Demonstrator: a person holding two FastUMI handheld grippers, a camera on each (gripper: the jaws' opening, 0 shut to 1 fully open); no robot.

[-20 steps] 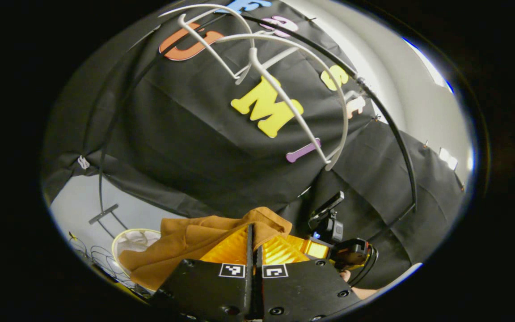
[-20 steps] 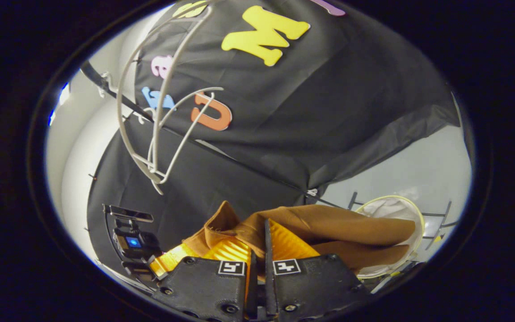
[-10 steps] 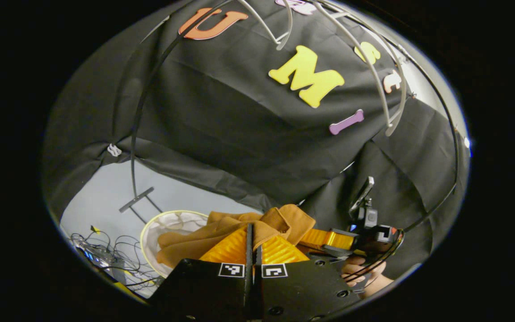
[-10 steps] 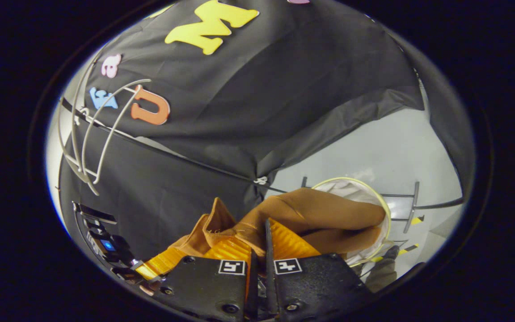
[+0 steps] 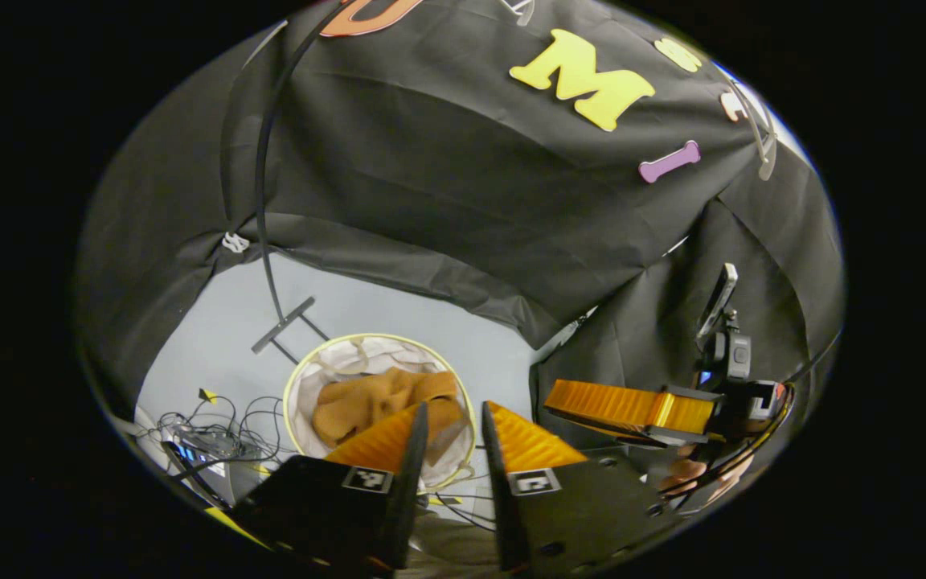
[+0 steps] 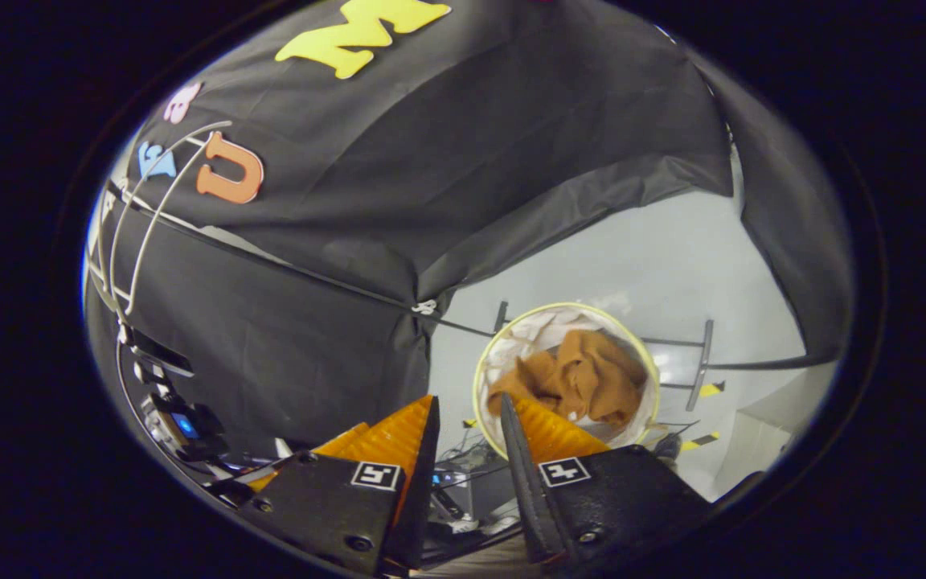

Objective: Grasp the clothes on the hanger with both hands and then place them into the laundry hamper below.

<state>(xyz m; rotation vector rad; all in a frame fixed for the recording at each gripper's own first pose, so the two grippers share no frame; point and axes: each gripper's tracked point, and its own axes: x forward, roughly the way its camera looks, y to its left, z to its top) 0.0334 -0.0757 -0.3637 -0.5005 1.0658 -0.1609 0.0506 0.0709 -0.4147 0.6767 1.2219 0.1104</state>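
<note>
While both grippers' jaws stood open and empty, the clothes [image 5: 383, 402] lay in the hamper [image 5: 294, 378] at 12 o'clock.

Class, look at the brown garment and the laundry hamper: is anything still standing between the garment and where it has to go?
Nothing visible does. The brown garment lies crumpled inside the laundry hamper, and the left gripper and right gripper are open above it.
</note>
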